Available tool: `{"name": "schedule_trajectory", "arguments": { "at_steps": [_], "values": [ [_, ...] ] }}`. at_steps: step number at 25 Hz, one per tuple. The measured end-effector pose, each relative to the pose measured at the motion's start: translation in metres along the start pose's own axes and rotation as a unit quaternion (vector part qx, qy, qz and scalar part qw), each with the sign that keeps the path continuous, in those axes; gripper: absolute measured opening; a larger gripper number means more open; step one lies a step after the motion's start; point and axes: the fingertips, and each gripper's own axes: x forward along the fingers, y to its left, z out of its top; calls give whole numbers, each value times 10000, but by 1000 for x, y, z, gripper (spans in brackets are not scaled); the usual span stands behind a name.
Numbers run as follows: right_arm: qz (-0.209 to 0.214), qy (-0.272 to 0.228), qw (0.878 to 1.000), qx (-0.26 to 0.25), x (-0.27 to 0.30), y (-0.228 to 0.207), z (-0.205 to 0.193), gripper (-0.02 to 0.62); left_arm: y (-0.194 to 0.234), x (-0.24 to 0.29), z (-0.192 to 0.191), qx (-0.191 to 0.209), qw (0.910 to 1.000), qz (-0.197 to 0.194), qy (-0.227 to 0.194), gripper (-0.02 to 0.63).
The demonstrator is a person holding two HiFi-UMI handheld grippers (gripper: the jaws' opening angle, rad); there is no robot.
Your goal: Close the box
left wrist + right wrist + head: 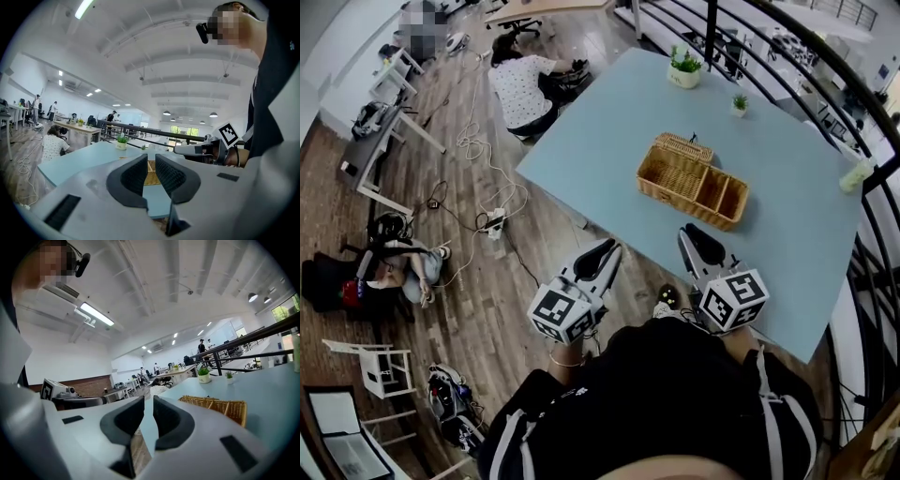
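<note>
Left claw (151, 161): jaws all but together, nothing between them. Right claw (148, 401): same, only a thin slit, empty. Both point roughly level toward the blue table (609, 141), my left at its near edge with floor beneath, my right just over the tabletop, neither touching the box (692, 181). The box sits mid-table, ahead of my right claw. Its top is open on two compartments, its long axis runs far-left to near-right in the head view, and a wicker flap (682, 146) is at its far-left short end.
</note>
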Motion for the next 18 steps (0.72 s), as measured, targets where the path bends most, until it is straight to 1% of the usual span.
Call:
{"name": "schedule_trajectory", "arguments": {
  "at_steps": [6, 8, 9, 12, 18],
  "values": [
    [-176, 45, 9998, 107, 18, -42, 13, 60, 17, 38, 11, -49, 9999, -9, 96, 36],
    [-179, 56, 9997, 148, 26, -51, 13, 59, 25, 48, 11, -79, 9999, 10, 139, 64],
    [-172, 58, 9997, 173, 30, -55, 14, 60, 29, 53, 12, -89, 9998, 24, 153, 67],
    [-174, 83, 9995, 234, 37, -68, 14, 59, 37, 69, 14, -127, 9998, 43, 161, 67],
    [-330, 95, 9991, 252, 45, -96, 14, 59, 45, 99, 13, -157, 9994, -96, 279, 67]
  ]
}}
